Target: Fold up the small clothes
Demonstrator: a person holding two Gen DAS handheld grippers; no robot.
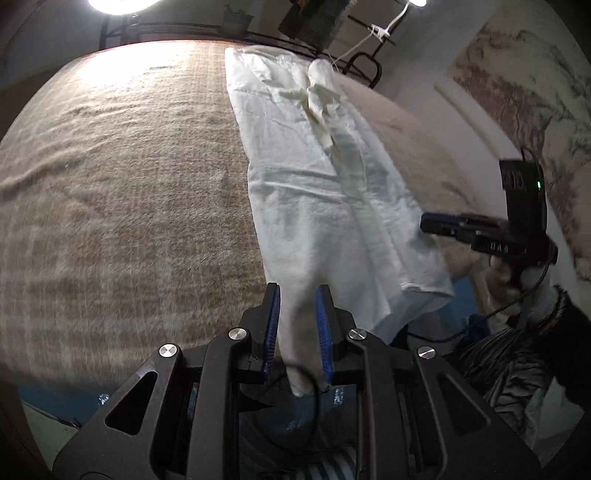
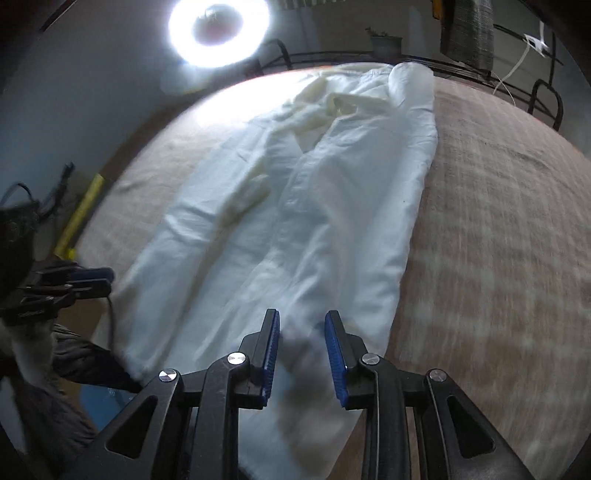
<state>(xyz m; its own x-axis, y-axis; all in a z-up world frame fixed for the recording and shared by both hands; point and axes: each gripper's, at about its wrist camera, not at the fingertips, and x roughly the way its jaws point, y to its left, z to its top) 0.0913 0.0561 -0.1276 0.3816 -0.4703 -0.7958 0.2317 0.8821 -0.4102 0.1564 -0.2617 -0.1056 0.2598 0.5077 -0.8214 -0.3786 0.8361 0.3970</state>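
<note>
Two views, left wrist first. Shows a white garment of thin, creased woven cloth, folded into a long narrow strip that runs from the upper middle of the frame down to the lower centre. Lies on a beige blanket with a coarse, fuzzy weave and a faint check pattern, rumpled at the left. Near end of the cloth lifted off the blanket and drawn into a narrow tail between the blue ribbed pads of the left gripper, black angular frame with silver screws below; jaws clamped on that tail. Right gripper at the right edge, blurred, seen side-on at the garment's right hem, held in a pale gloved hand; whether its pads press the cloth cannot be told here. Only this view shows the wall hanging with an ink-like pattern at upper right.

Right wrist next. Same garment fills the centre, broader here, with soft puckered folds near the top. Right gripper at lower centre, pads standing apart, blurred shadowed cloth between them, not pinched. Left gripper at the left edge, dark and blurred. Only here: a bright ring light at upper left and a yellow stick at the left.
</note>
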